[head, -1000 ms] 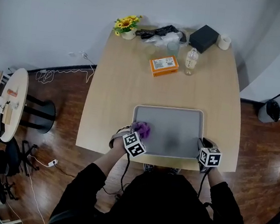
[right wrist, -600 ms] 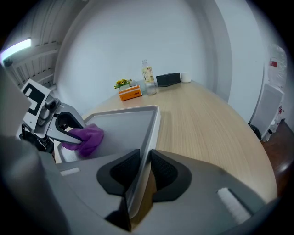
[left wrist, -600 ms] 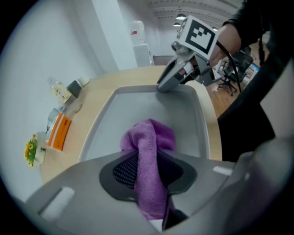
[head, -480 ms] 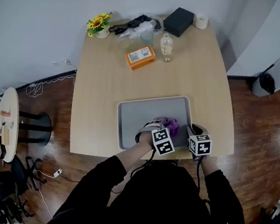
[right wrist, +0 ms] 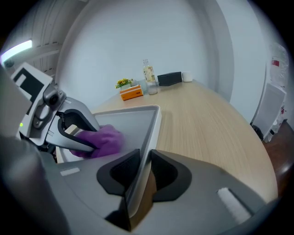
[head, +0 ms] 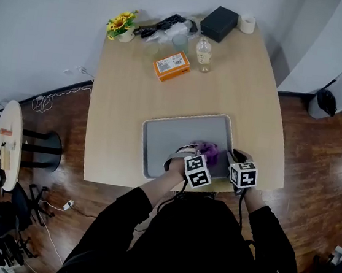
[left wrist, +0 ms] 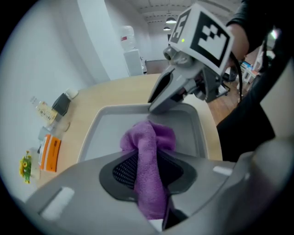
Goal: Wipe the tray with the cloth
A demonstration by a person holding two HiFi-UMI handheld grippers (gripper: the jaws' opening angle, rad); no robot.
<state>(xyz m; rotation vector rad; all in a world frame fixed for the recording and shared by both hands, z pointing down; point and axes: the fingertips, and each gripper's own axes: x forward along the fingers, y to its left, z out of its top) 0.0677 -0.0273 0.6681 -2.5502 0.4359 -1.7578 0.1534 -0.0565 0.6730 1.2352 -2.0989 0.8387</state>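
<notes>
Left gripper (left wrist: 146, 160): is clamping the purple cloth (left wrist: 154, 137), which is bunching just ahead of its jaws on the tray (left wrist: 105, 131).
Right gripper (right wrist: 141, 167): is pinching the tray's rim, cloth just to its left.

Count: the tabletop (head: 118, 114) is carrying one tray (head: 158, 143) at its near edge, with one purple cloth (head: 208, 150) lying inside. Along the far edge are sitting one orange box (head: 171, 65), one clear bottle (head: 202, 55), one black box (head: 219, 24), one white roll (head: 247, 25) and one flower pot (head: 122, 27). Two grippers are working: left gripper (left wrist: 147, 170), right gripper (right wrist: 141, 172).
</notes>
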